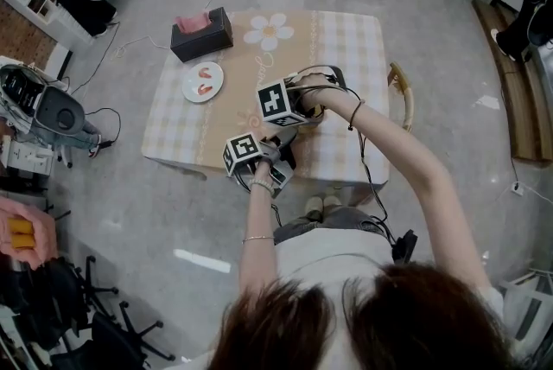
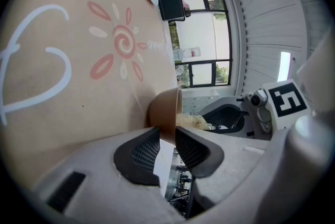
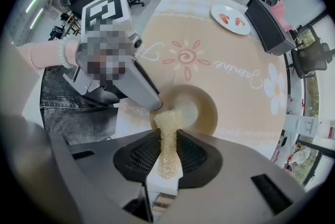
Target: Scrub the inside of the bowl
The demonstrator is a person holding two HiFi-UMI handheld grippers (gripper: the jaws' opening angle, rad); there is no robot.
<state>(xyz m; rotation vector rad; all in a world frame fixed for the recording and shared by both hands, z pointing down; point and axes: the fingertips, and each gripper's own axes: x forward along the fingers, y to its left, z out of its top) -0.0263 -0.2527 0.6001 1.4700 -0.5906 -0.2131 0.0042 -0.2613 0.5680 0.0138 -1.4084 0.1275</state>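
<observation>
A tan bowl (image 3: 203, 111) sits on the beige patterned tablecloth (image 3: 220, 68) near the table's front edge. My left gripper (image 2: 167, 138) is shut on the bowl's rim (image 2: 166, 112), with one jaw inside and one outside. My right gripper (image 3: 167, 136) is shut on a yellow mesh scrubber (image 3: 168, 129). The scrubber's tip reaches over the near rim into the bowl, right beside the left gripper (image 3: 137, 81). In the head view both grippers, left (image 1: 278, 150) and right (image 1: 313, 106), crowd over the bowl and hide most of it.
A white plate (image 1: 203, 81) with red pieces and a black tissue box (image 1: 201, 34) stand at the table's far left. A curved wooden chair back (image 1: 403, 96) is by the right edge. Office chairs, shelves and equipment stand around on the floor.
</observation>
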